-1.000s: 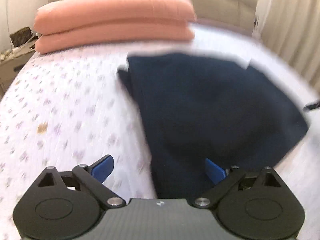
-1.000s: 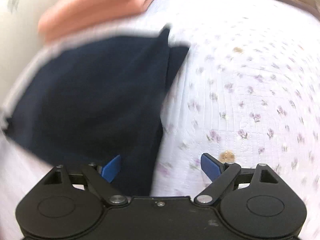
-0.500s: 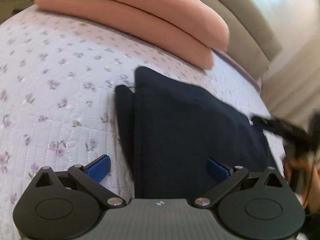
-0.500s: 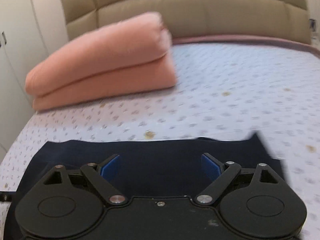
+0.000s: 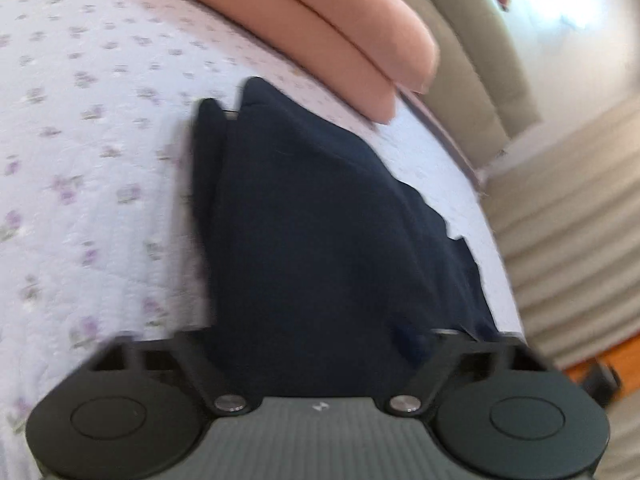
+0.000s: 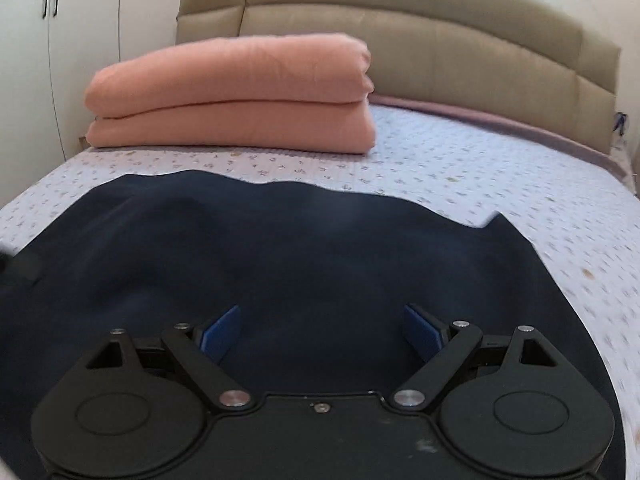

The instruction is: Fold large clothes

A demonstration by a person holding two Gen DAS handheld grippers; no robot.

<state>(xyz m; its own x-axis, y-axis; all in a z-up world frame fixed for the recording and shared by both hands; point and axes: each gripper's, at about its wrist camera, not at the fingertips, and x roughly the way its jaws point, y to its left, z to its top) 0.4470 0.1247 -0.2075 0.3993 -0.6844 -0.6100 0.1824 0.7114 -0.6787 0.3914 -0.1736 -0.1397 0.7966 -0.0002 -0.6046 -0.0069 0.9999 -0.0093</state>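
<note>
A dark navy garment lies folded on the floral bedspread; it also fills the lower part of the right wrist view. My left gripper is low over the garment's near edge, its jaws wide apart; its blue pads are blurred against the dark cloth and nothing shows held between them. My right gripper is open and empty, hovering just above the garment with both blue pads visible and apart.
A folded salmon-pink quilt sits at the head of the bed against the beige padded headboard. White wardrobe doors stand at the left. Curtains and the bed's right edge show in the left wrist view.
Both grippers have swung and moved closer over the garment. The right gripper, earlier looking across the bed, now sits lower with the cloth filling its view. The left view is blurred from motion.
</note>
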